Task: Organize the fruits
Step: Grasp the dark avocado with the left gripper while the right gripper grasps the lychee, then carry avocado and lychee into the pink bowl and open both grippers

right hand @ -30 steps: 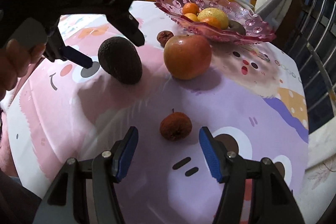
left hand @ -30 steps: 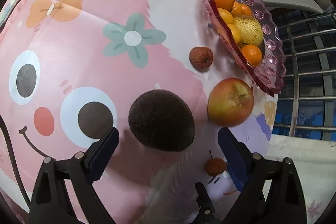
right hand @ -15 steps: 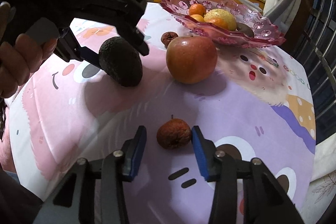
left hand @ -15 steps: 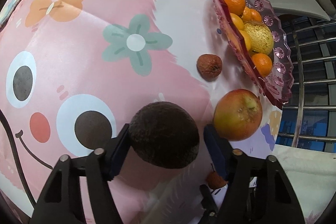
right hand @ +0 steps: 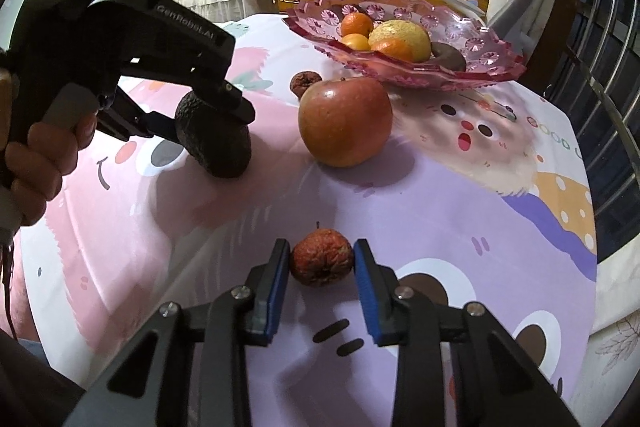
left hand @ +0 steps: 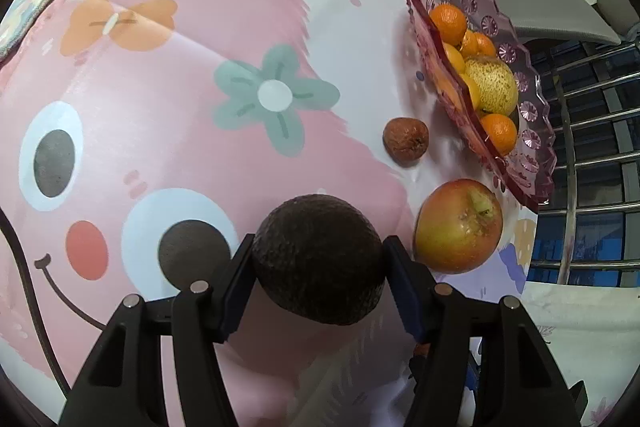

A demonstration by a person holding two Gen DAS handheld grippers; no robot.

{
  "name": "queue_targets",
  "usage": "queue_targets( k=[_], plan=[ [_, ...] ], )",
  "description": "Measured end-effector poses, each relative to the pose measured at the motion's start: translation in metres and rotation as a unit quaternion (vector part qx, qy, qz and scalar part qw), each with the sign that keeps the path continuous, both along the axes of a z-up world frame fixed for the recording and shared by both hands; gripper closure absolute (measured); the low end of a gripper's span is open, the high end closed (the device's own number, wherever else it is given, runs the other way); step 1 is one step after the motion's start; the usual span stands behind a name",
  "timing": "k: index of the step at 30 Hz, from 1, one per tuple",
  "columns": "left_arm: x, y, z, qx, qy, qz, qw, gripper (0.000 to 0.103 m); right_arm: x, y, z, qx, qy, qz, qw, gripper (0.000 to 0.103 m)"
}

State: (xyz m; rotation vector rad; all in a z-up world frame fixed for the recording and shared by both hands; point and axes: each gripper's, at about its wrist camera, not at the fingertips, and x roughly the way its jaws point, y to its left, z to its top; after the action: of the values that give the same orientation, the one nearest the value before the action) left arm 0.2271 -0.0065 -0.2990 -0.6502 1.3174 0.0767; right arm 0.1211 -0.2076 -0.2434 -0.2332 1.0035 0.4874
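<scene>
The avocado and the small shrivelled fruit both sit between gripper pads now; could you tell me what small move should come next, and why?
Probably lift both straight up a little. The left gripper is shut on the avocado and the right gripper on the small shrivelled fruit, yet both still rest on the tablecloth, short of the pink glass bowl.

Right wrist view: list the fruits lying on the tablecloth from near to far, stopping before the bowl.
Small shrivelled red fruit between the right claw's pads → dark avocado in the left claw → big red apple → small shrivelled brown fruit just before the pink glass bowl.
</scene>
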Motion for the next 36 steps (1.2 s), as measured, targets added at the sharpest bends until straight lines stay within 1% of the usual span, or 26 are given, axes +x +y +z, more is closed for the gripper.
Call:
queue_targets(
  k=[3,6,8,11,16,19,22,26,29,33,36],
  plan=[
    [-0.001,0.007,0.008,0.004,-0.011,-0.003,0.9999,0.043,0.002,0.001,0.005,0.007,0.001,-0.009,1.000,0.071],
    [0.001,0.016,0.021,0.006,-0.029,-0.013,0.9995,0.043,0.004,0.004,0.013,0.006,-0.008,-0.021,1.000,0.071],
    [0.004,0.022,0.033,0.008,-0.048,-0.029,0.9984,0.043,0.007,0.007,0.020,0.007,-0.016,-0.028,0.999,0.071],
    [0.010,0.030,0.048,0.016,-0.065,-0.049,0.9966,0.043,0.014,0.011,0.033,0.008,-0.030,-0.038,0.999,0.071],
    [0.027,0.041,0.080,0.023,-0.102,-0.086,0.9908,0.043,0.030,0.020,0.057,0.012,-0.061,-0.062,0.996,0.071],
    [0.045,0.042,0.097,0.029,-0.121,-0.109,0.9862,0.043,0.042,0.024,0.069,0.011,-0.075,-0.074,0.994,0.071],
    [0.061,0.040,0.109,0.034,-0.134,-0.131,0.9818,0.043,0.061,0.027,0.080,0.009,-0.091,-0.095,0.991,0.071],
    [0.088,0.032,0.117,0.041,-0.144,-0.166,0.9747,0.043,0.085,0.024,0.089,0.011,-0.101,-0.130,0.986,0.071],
    [0.105,0.024,0.118,0.046,-0.144,-0.187,0.9706,0.042,0.103,0.020,0.088,0.007,-0.101,-0.156,0.983,0.071],
    [0.122,0.010,0.114,0.060,-0.140,-0.215,0.9646,0.042,0.122,0.012,0.079,-0.001,-0.089,-0.180,0.980,0.070],
    [0.134,-0.002,0.107,0.070,-0.134,-0.234,0.9603,0.042,0.134,0.007,0.068,-0.006,-0.066,-0.197,0.978,0.070]
  ],
)
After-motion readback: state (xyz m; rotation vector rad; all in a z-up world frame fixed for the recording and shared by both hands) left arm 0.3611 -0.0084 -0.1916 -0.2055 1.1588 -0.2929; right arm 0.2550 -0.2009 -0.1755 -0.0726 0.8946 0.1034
